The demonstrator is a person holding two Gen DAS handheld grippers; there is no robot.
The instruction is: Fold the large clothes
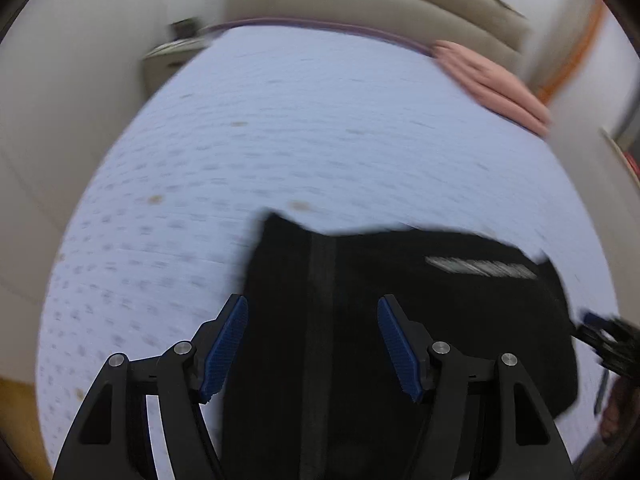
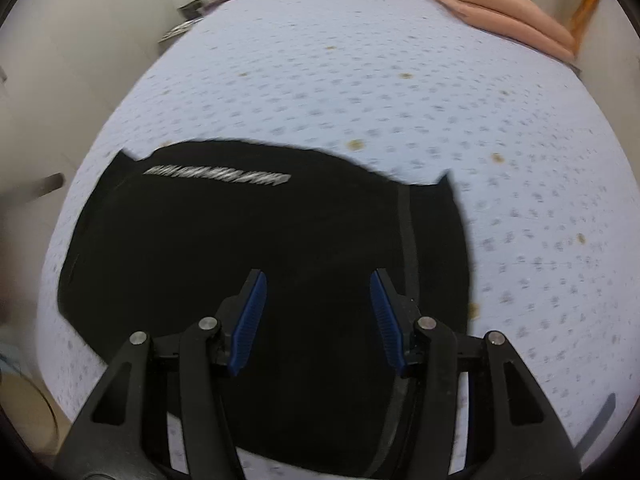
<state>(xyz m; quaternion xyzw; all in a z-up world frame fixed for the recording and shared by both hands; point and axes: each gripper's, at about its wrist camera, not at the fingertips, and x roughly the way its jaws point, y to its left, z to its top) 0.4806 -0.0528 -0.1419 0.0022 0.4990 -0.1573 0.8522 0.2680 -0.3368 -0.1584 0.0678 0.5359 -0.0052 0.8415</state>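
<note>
The black garment (image 2: 248, 248) lies on the patterned bed sheet (image 2: 400, 92) as a compact, roughly rectangular bundle, its white lettering strip (image 2: 216, 175) uppermost; at least one fold appears complete. The left gripper (image 1: 312, 344) and right gripper (image 2: 316, 320) hang above it, jaws spread, holding nothing. Whether further folds remain cannot be judged.

My bed (image 2: 400, 92) carries a pale blue dotted sheet, with a folded pink blanket (image 2: 500, 8) at its far corner. Behind it stands a padded beige headboard (image 1: 360, 4); the blurred unit (image 1: 168, 56) beside it may be a nightstand.
</note>
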